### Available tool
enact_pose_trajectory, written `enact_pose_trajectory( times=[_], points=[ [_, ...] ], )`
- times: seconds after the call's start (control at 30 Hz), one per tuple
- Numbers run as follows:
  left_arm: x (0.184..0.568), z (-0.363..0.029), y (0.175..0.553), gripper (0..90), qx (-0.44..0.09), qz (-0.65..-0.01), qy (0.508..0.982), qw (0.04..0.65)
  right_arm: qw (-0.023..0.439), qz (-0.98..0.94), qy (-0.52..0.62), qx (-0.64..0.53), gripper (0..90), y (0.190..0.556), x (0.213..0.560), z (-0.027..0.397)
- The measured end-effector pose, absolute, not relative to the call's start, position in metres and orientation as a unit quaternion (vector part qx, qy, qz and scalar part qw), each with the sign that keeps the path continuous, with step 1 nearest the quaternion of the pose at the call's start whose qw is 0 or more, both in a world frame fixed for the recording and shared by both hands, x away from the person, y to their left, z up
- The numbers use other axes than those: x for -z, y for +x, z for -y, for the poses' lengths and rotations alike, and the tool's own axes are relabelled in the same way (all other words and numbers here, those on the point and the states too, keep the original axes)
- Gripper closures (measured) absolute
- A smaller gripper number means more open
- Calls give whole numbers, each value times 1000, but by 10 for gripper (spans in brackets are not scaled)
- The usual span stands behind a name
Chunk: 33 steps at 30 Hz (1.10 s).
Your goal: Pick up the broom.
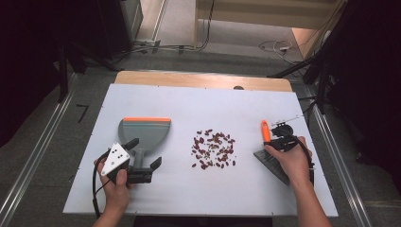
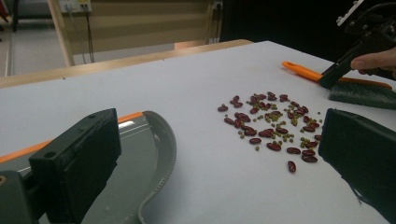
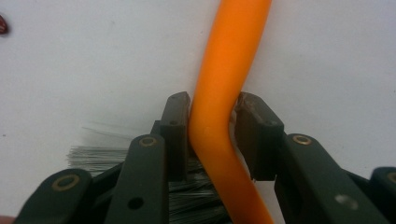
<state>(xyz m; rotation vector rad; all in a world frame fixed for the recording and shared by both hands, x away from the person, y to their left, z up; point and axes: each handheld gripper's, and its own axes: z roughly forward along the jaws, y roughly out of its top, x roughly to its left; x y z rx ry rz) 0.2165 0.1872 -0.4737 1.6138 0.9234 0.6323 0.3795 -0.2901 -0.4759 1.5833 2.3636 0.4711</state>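
Here, your right gripper clenched orange brush handle at frame centre; your left gripper gaped over dustpan, lower left, beans mid-frame.

We can read no text, label, brand, number or sign in any of the three views. The dustpan, the brush and the white tabletop carry no lettering that we can make out.

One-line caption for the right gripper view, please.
Right gripper clamps its black jaws on the orange handle of a brush, grey bristles fanned over the white table.
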Motion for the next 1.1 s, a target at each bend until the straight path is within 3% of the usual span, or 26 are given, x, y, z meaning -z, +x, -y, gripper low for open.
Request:
enact_pose_trajectory(
  times=[0.57, 1.1],
  points=[
    [472, -186, 214, 0, -269, -388, 685, 556, 155, -773, 552, -269, 675, 359, 477, 307],
    [468, -186, 212, 0, -277, -390, 676, 560, 240, -701, 499, -450, 680, 316, 464, 332]
  ],
)
